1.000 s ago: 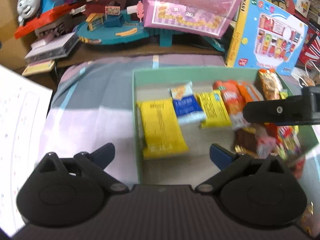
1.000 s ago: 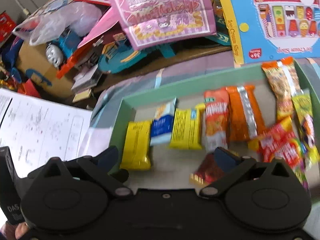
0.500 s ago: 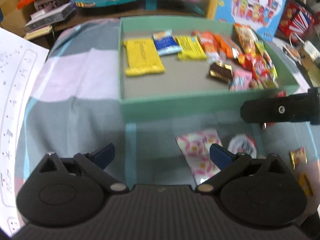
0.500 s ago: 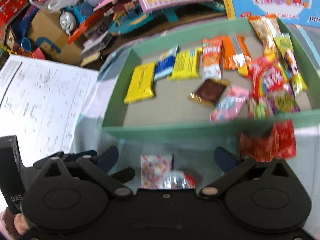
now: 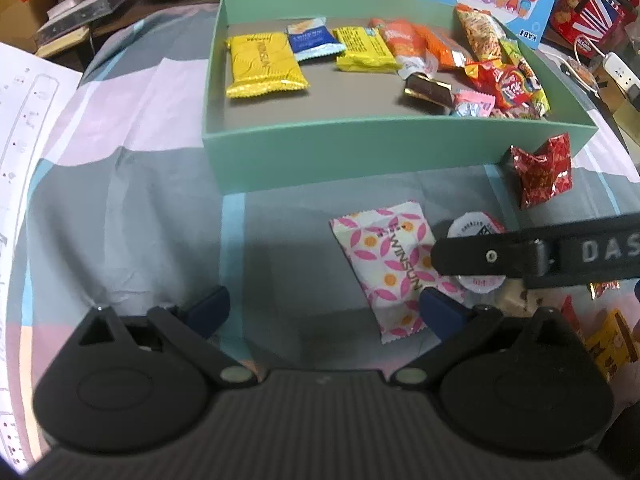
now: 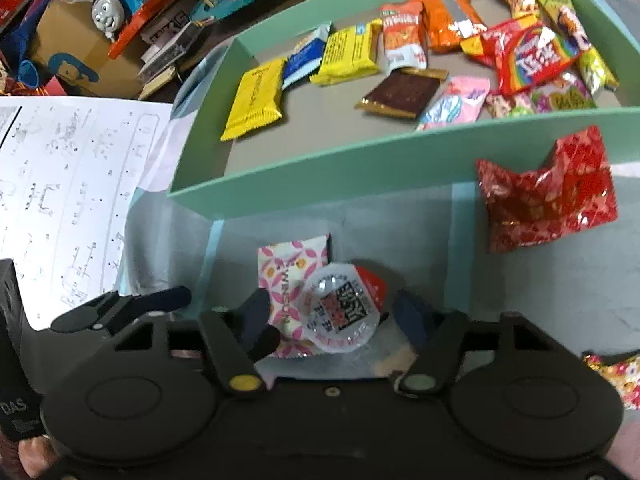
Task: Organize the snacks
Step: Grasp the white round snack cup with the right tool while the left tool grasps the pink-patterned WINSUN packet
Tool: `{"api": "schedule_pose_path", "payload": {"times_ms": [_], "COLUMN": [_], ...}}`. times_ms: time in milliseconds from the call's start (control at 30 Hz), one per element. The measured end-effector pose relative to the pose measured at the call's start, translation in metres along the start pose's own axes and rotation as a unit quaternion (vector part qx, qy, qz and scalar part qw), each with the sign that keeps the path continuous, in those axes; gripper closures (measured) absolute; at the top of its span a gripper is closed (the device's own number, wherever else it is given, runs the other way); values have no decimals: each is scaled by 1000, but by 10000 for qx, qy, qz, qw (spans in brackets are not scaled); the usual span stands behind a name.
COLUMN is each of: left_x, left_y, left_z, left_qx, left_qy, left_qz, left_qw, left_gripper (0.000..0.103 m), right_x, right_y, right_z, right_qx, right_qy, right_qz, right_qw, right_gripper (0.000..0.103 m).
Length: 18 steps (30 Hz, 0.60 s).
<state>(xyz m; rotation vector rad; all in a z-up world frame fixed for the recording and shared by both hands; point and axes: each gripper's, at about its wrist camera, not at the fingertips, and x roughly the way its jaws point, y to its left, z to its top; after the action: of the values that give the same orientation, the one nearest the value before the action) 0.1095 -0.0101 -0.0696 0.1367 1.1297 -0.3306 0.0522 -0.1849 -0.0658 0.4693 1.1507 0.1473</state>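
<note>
A mint-green box [image 5: 360, 148] on the patchwork cloth holds several snack packets. In front of it lie a pink-patterned packet [image 5: 388, 260], a small jelly cup with a white printed lid [image 6: 340, 308] and a crumpled red foil packet [image 6: 548, 196]. My right gripper [image 6: 336, 320] is low over the cloth. Its jaws are closing with the jelly cup between them, and a gap still shows at the left finger. My left gripper [image 5: 324, 310] is open over bare cloth. The pink packet lies by its right finger. A right gripper finger [image 5: 480, 256] crosses over the cup.
A printed paper sheet [image 6: 60, 180] lies at the left. Toys, a blue toy train [image 6: 108, 8] and boxes crowd the back behind the green box. More loose snacks [image 5: 612, 340] sit at the near right, and a power strip [image 5: 620, 72] at the far right.
Both grippers drew back from over the box and sank to the cloth in front of it. The right jaws narrowed around the jelly cup. The left jaws stayed wide.
</note>
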Motion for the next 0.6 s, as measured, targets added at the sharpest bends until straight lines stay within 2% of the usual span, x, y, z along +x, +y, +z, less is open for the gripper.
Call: {"api": "schedule_pose_path", "payload": {"times_ms": [33,133,400,500,600], "left_x": [1,4,14,21,26], "left_y": [0,-2,-22,-34,-44], "left_z": [0,2,18,22,20], "left_qx": [0,-22,-13,49,178], "left_qy": [12,45,56,77,53], "left_qz": [-8,-46,-163,-150,28], "left_qw": [10000,10000,9999,9998,9998], "left_gripper": [0,0,0,0,8], "right_x": [0,-2,-19,-24,-23], "right_y": [-1,-9,-44,-56,-59], "right_z": [-1,0,6,5,4], "right_qx": [4,55,230,292,291], "right_qy": [-35,-113,-437,-499,-494], "right_qz": [-4,66,-244,-224,-178], "right_qw": [10000,9999,9985,9981,9982], "right_gripper": [60,60,60,60,60]}}
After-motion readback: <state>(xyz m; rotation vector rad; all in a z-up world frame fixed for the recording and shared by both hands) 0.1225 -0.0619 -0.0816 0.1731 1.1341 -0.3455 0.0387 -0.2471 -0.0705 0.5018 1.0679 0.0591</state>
